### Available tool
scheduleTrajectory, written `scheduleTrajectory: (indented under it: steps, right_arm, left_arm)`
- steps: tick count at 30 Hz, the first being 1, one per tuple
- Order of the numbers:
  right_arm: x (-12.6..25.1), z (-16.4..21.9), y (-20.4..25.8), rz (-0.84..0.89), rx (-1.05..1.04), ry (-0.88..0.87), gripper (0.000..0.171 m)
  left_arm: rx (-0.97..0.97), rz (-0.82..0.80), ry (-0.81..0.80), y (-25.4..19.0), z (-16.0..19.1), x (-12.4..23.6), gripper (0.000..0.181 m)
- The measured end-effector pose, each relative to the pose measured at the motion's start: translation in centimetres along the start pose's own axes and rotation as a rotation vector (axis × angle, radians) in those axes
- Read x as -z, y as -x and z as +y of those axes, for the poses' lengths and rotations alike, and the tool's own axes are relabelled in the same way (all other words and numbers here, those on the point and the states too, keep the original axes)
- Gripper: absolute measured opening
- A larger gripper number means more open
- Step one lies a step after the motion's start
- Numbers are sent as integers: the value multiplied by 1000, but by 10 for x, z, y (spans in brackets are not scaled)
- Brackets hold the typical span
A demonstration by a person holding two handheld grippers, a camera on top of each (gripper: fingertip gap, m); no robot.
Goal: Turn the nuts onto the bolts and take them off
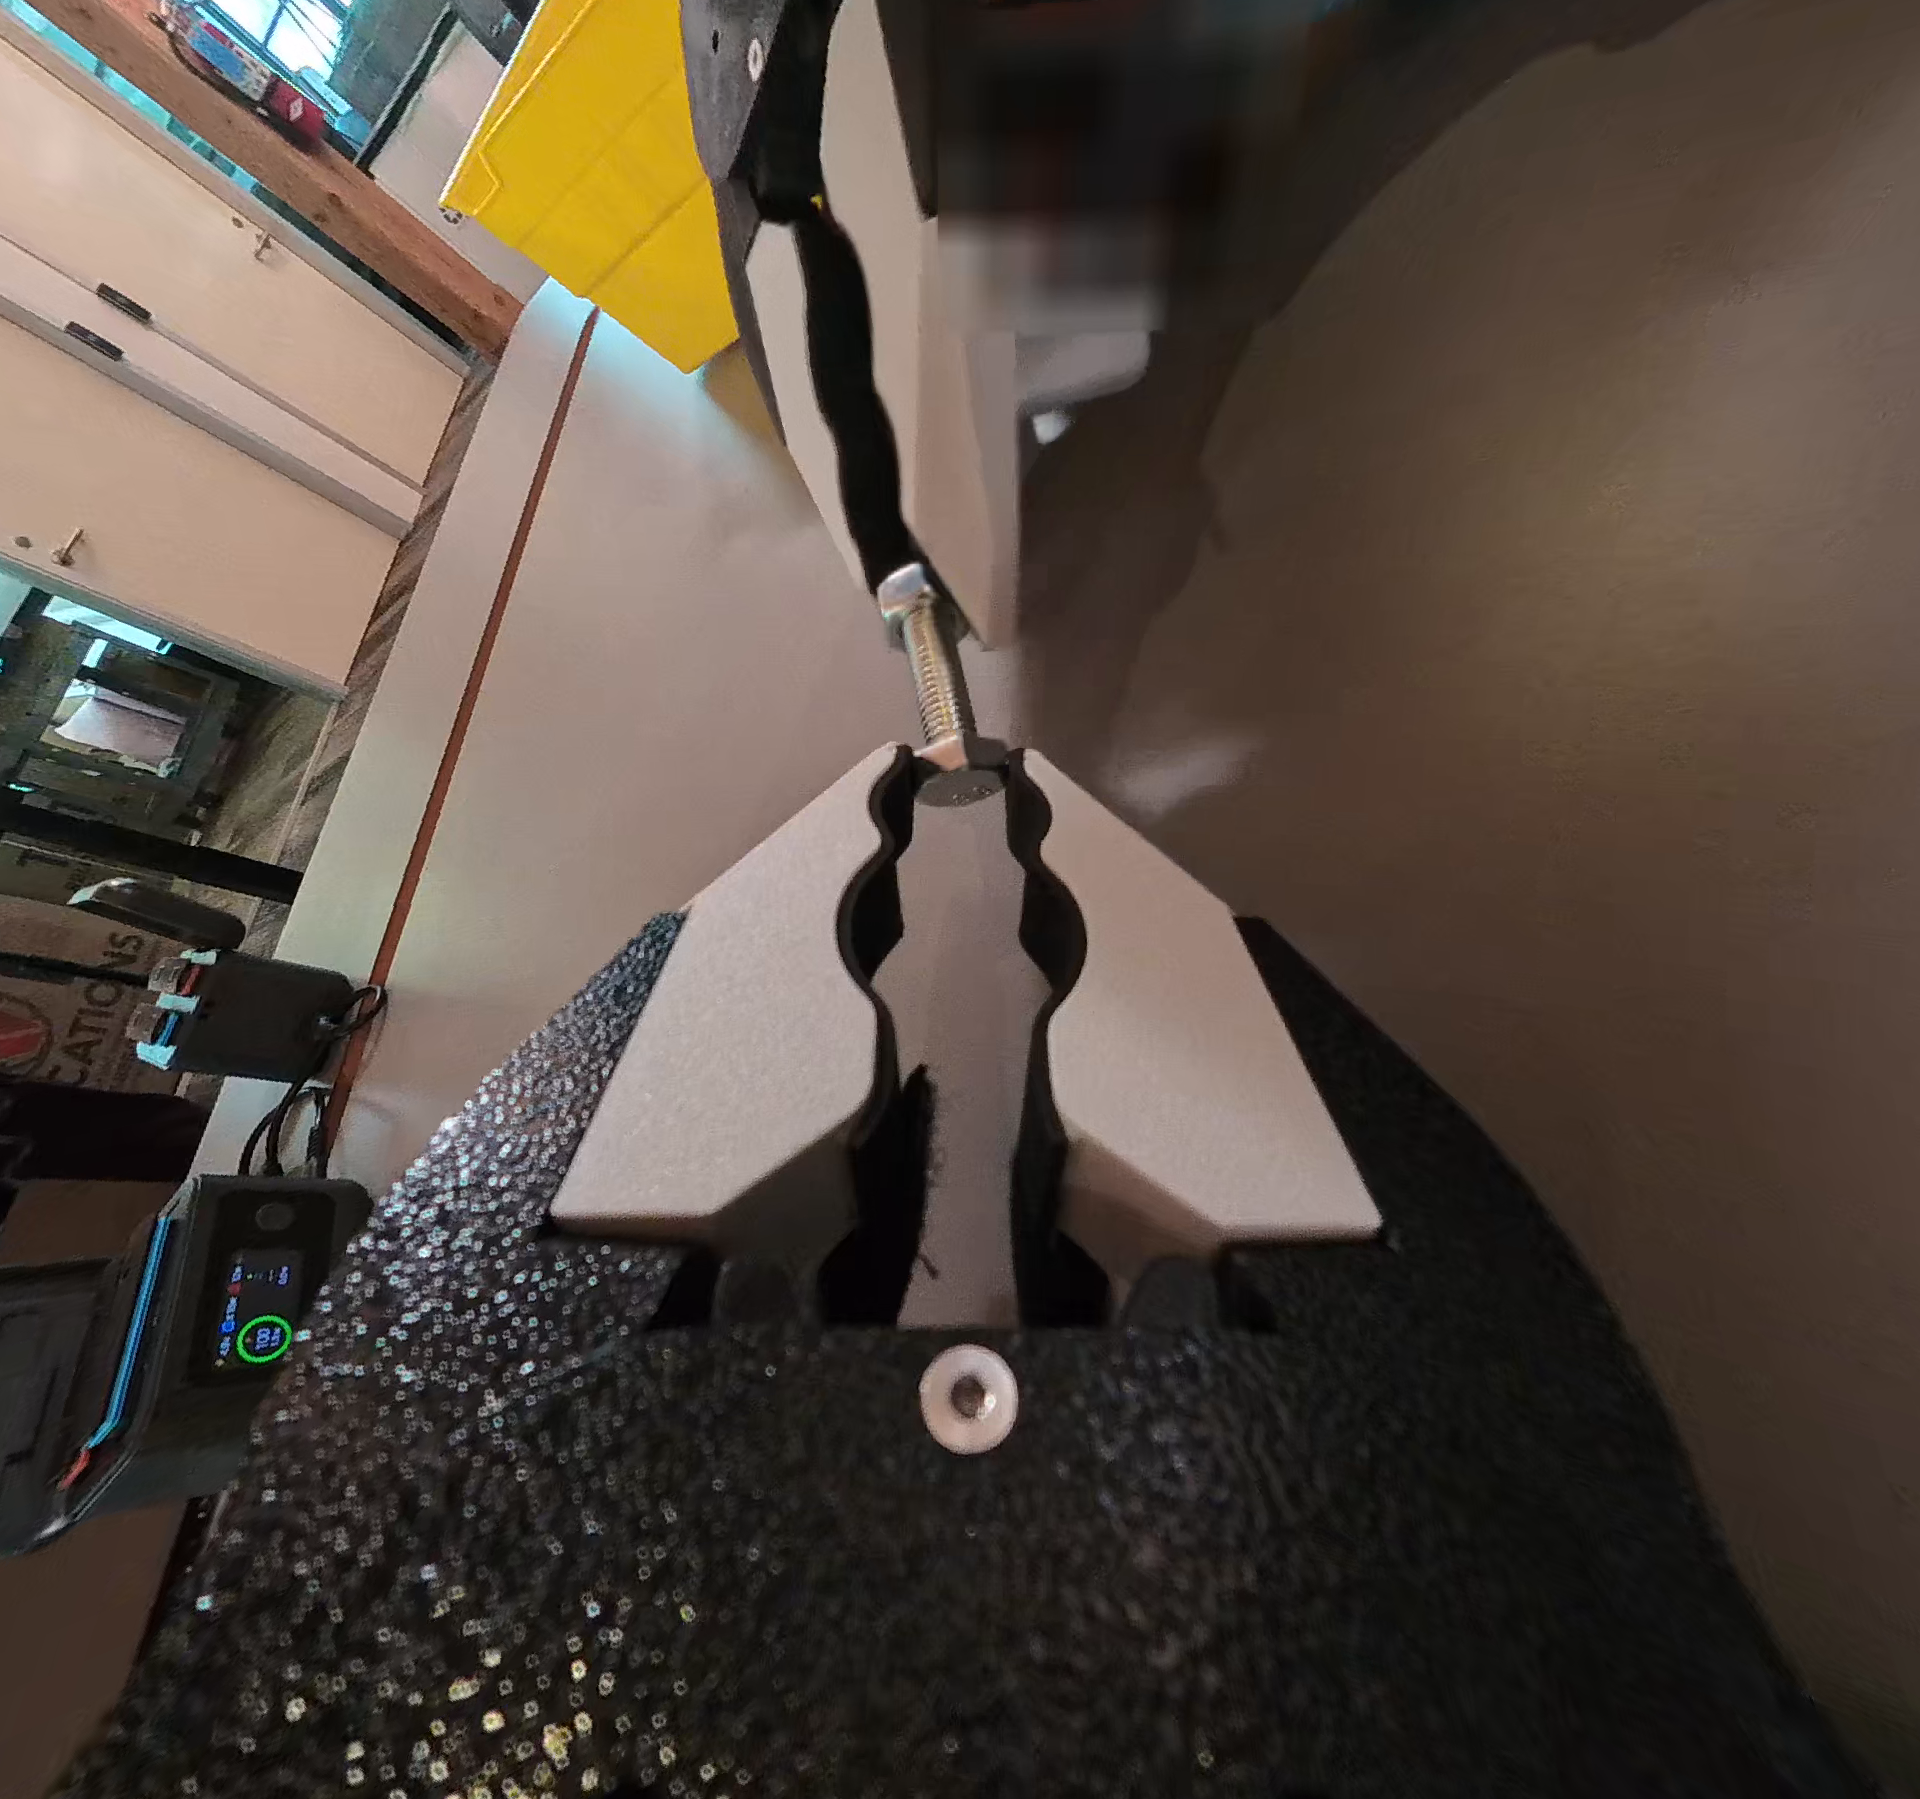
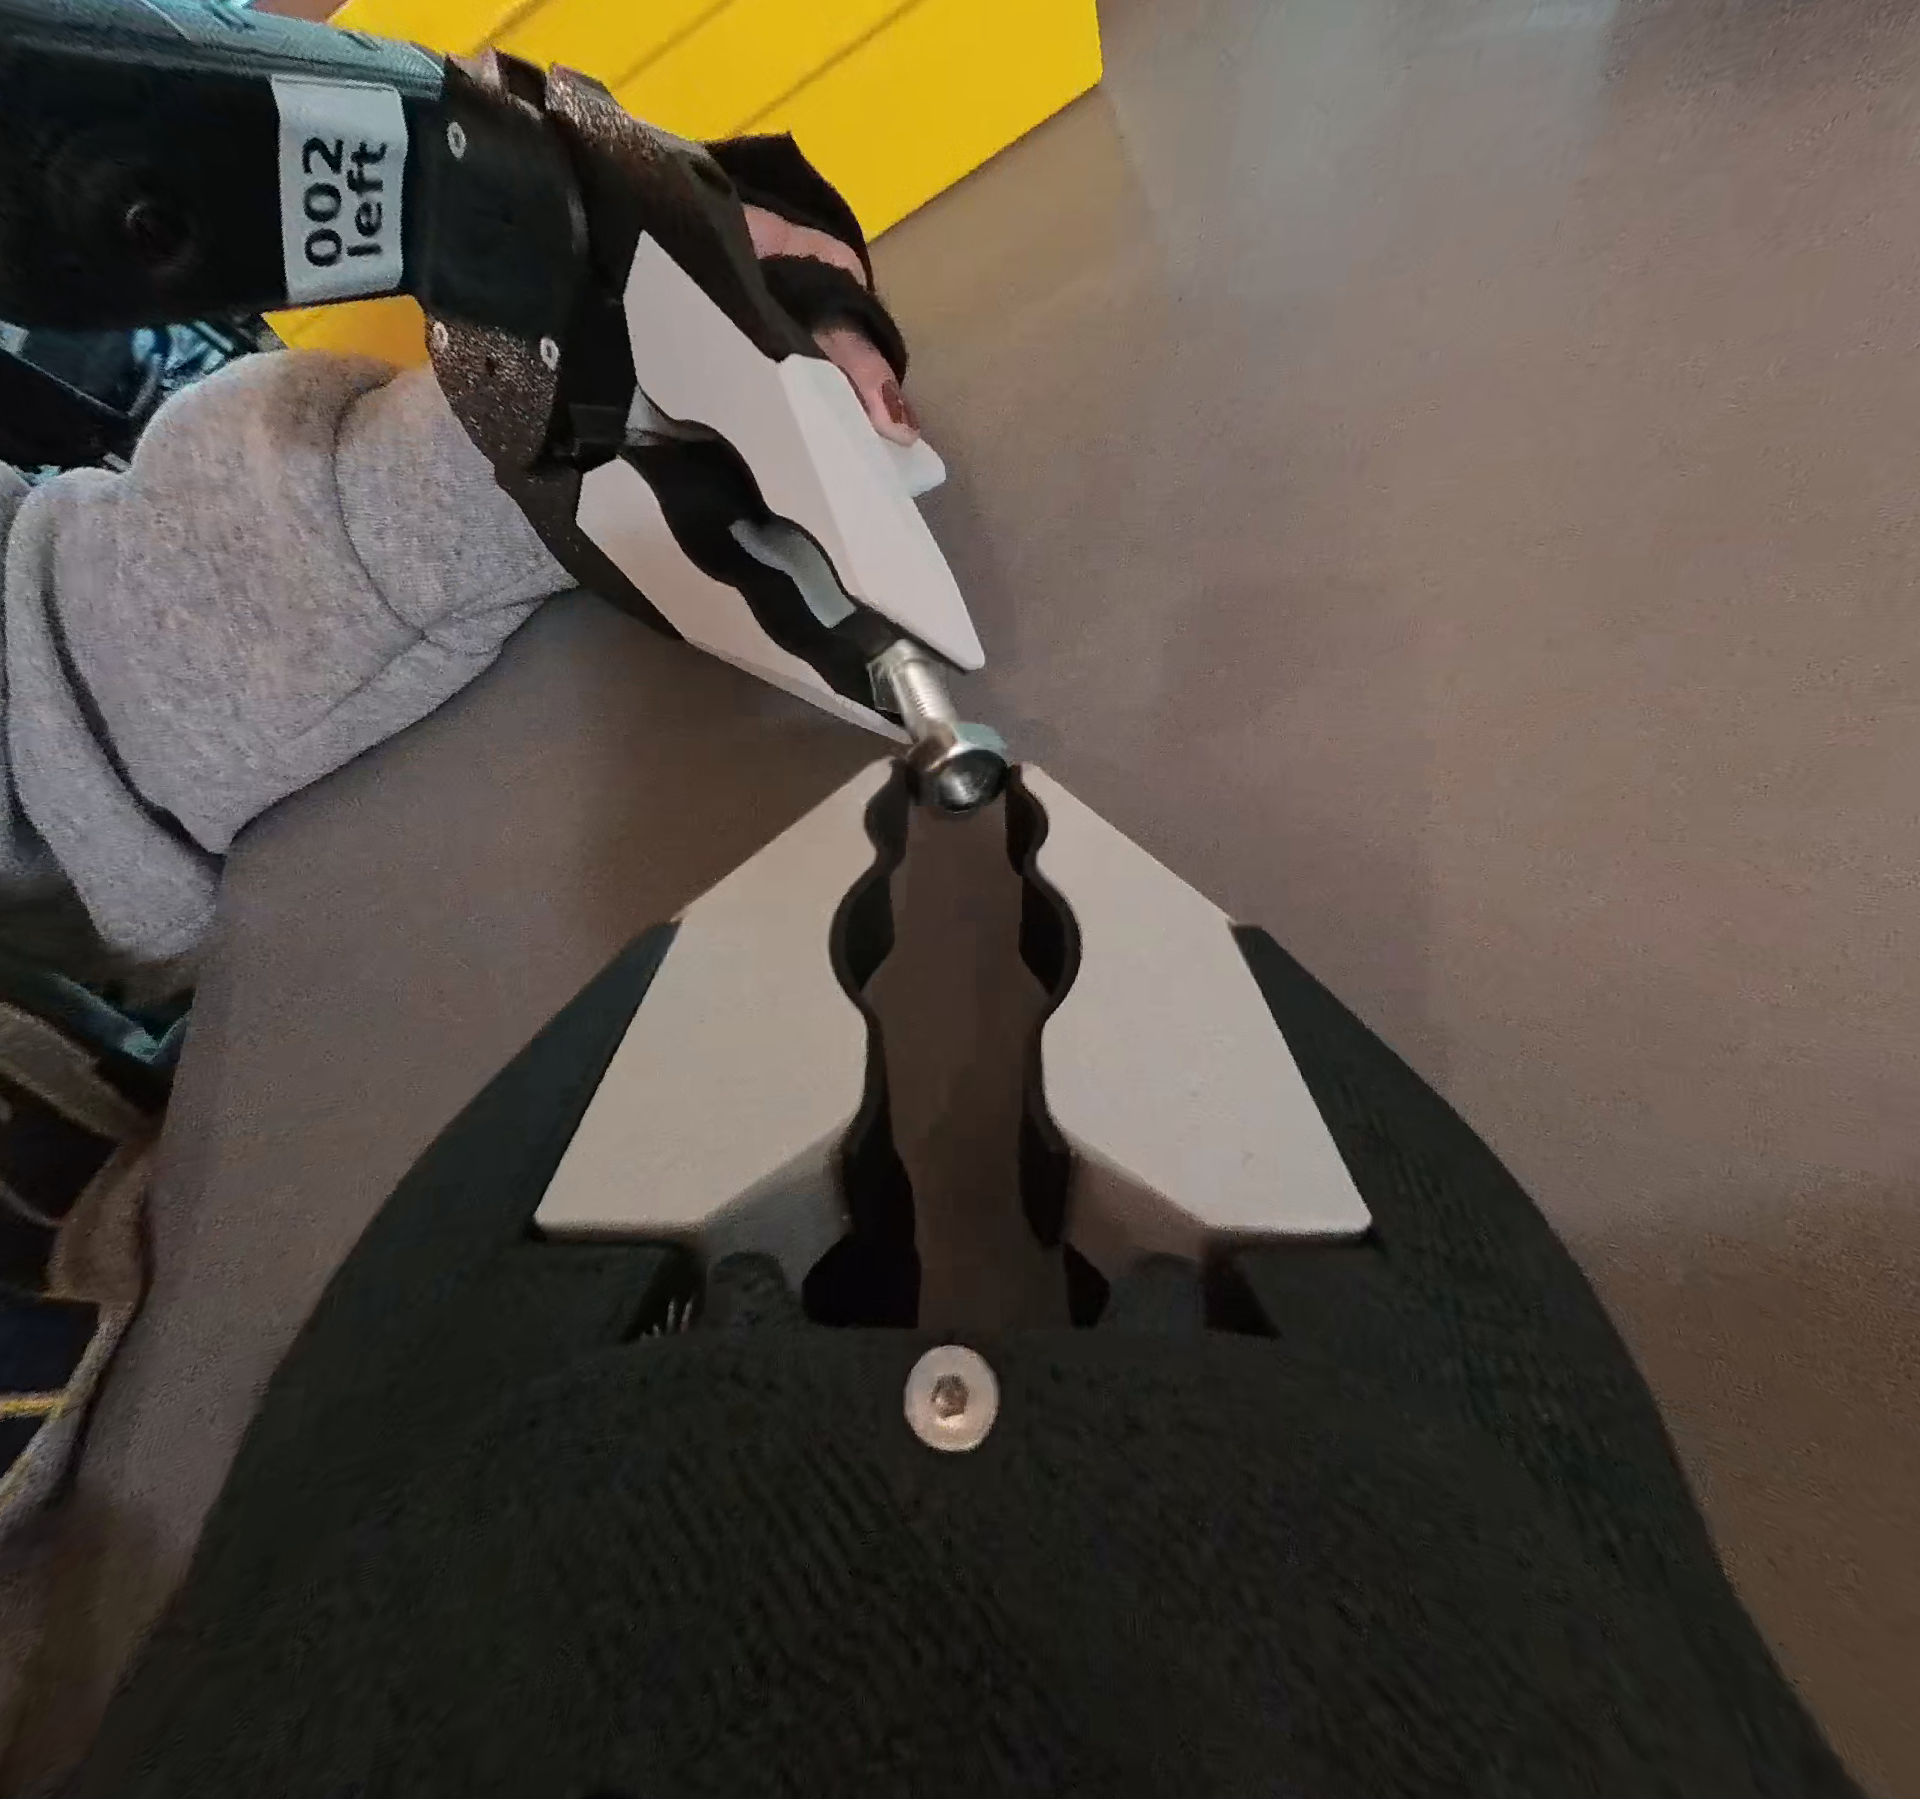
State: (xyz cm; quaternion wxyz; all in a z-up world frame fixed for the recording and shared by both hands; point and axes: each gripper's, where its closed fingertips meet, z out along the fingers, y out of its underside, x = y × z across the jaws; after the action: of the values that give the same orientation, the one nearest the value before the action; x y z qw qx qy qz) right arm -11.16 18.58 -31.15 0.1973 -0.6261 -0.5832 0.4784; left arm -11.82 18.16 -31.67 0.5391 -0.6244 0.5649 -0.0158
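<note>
A silver bolt [image 1: 940, 689] runs between my two grippers above the grey table [image 1: 644, 606]. My left gripper [image 1: 961, 770] is shut on the bolt's hex head. My right gripper [image 2: 956, 775] is shut on a silver nut [image 2: 961, 773] that sits on the far end of the thread; the bolt's tip shows inside the nut's hole. In the left wrist view the nut [image 1: 906, 596] shows at the tips of the right gripper, which comes in from above. In the right wrist view the bolt [image 2: 920, 700] leads back to the left gripper, which comes in from the upper left.
A yellow bin [image 2: 831, 14] stands on the table behind the grippers and also shows in the left wrist view [image 1: 603, 139]. A person's grey sleeve [image 2: 260, 586] rests at the left. A dark device with a lit screen [image 1: 208, 1334] lies by the table edge. Less than 4 cm separates the two grippers' tips.
</note>
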Motion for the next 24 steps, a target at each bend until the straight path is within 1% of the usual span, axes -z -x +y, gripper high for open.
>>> scheduleTrajectory:
  steps: [1,3,5,7,10,11,13,17,19,21,24]
  right_arm:
    - [1,-1,1,-6,18,-6,16]
    - [3,-2,1,18,103,-6,16]
    - [6,-2,0,61,219,-3,16]
    - [11,-6,0,115,358,-37,16]
    - [24,-18,-6,300,666,-84,16]
    - [27,-21,-9,366,727,-80,16]
    - [33,-28,-17,468,768,-79,16]
    - [51,-63,-12,678,812,-194,17]
    - [78,-87,6,806,833,-216,16]
    - [122,-102,22,942,784,-241,16]
    - [200,-95,32,1075,640,-290,16]
  left_arm:
    - [0,-4,-5,0,-1,0,16]
    - [2,0,-11,0,-2,1,16]
    - [1,6,-14,-1,-2,1,16]
    - [1,5,-14,-1,-2,1,16]
    - [2,4,-14,-1,-2,1,16]
    - [4,4,-14,-1,-2,1,16]
    - [5,-5,-9,0,-2,1,16]
    - [-1,-43,4,4,0,0,16]
    - [-19,-79,14,7,1,-1,16]
    - [-26,-100,17,9,1,0,16]
    - [-6,-158,-5,19,-2,5,16]
